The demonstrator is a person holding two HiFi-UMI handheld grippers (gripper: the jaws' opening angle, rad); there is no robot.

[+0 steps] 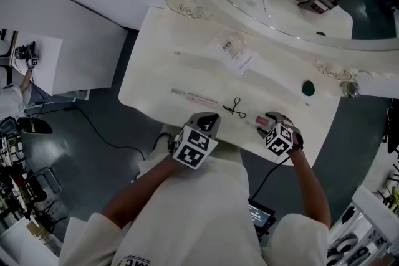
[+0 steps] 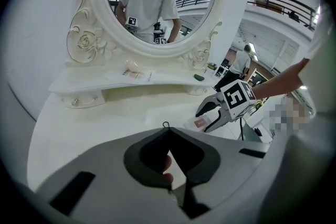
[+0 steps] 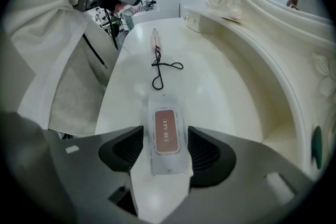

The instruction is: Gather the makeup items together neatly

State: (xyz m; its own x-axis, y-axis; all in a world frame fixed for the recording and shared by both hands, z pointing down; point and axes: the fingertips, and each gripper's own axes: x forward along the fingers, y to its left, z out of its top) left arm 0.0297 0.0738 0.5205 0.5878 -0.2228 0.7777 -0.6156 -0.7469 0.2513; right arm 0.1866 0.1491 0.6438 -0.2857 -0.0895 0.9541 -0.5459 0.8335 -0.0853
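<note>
My right claw is standing spread wide and pointing steeply down, and a flat packet is lying on the table right between its two jaws. The pads are not pressing on it. The packet is resting near the front edge of the table, toward the right end. Its long axis is running straight away from the claw, in line with the black curler and the pink stick further along the same edge. The packet is carrying a red-brown label with pale letters, too blurred for me to read. My left claw is pressed together and empty, just beside the curler.
</note>
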